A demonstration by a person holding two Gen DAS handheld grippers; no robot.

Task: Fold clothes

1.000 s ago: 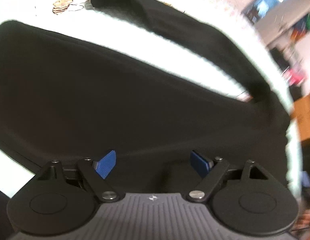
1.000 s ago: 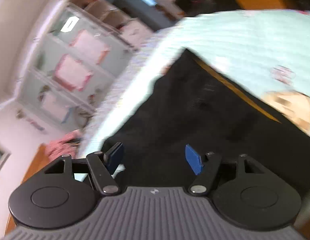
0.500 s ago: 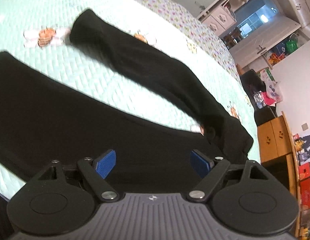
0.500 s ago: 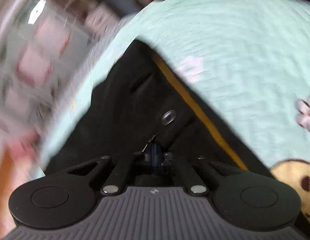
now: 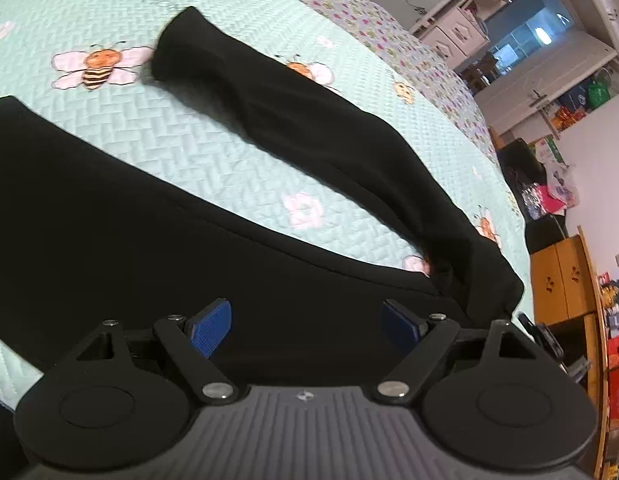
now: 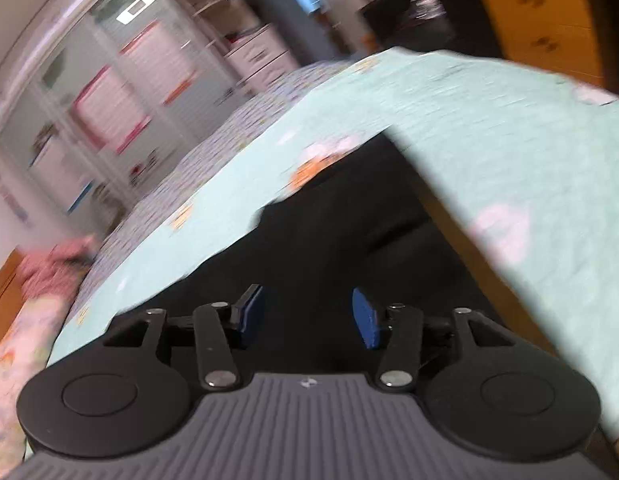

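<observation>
At six o'clock, left gripper (image 5: pixel 307 326) gaping over smooth black garment (image 5: pixel 109 216), right gripper (image 6: pixel 307 316) gaping too, garment (image 6: pixel 349 240) blurring on herringbone quilt (image 5: pixel 197 140).

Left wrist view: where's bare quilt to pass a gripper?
Free: the wedge of quilt between the black sleeve and the garment body, and beyond the cuff by the bee print. Crowded: the armpit junction.
</observation>
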